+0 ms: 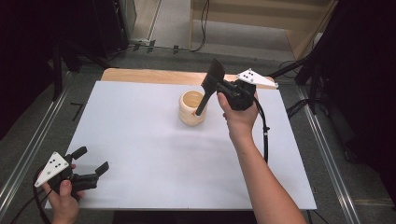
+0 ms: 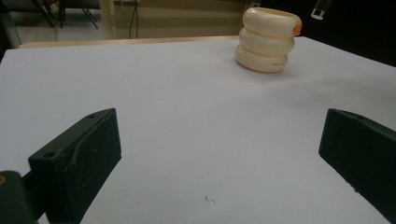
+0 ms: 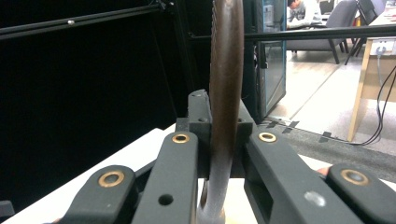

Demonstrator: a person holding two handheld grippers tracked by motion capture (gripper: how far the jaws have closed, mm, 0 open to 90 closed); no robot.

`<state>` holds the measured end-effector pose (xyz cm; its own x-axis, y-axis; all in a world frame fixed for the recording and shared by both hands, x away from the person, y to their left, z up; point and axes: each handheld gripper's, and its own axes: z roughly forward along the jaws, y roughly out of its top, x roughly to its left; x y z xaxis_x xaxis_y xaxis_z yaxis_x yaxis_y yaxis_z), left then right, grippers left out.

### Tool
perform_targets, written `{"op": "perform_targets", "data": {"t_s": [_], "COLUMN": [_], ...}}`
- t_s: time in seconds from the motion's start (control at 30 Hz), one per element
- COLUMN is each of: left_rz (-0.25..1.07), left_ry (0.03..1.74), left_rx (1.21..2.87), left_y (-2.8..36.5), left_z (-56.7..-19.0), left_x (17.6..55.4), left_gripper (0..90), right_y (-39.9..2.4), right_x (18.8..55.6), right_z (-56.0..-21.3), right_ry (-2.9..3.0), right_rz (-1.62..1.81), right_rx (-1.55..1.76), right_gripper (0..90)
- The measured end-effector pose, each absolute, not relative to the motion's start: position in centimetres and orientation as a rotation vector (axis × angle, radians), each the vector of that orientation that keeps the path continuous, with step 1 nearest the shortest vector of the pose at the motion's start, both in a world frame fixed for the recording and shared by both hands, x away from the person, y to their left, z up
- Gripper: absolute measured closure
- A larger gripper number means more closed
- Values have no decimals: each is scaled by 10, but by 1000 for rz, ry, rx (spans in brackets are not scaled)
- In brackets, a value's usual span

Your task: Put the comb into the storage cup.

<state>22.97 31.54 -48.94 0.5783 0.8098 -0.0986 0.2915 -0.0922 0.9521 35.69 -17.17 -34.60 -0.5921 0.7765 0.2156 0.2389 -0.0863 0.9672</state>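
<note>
Your right tool (image 1: 219, 86), pinching the dark spatula (image 1: 211, 84), holds its handle tip slanting into the cream ringed holder (image 1: 192, 108); left tool (image 1: 91, 161) spread, well apart.

Bare white table (image 1: 154, 154) filled the frame's middle and lower part, open for passage, while the cream holder (image 1: 191, 108) blocked the upper centre.
</note>
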Motion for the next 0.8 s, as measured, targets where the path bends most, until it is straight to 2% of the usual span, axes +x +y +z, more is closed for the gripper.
{"op": "perform_targets", "data": {"t_s": [0.8], "left_rz": [550], "left_ry": [921], "left_rx": [1655], "left_y": [316], "left_z": [-489], "left_x": [229], "left_gripper": [0], "right_y": [-168], "right_x": [379], "right_z": [-341], "right_ry": [1742], "right_rz": [1704], "right_rx": [1114], "right_gripper": [833]}}
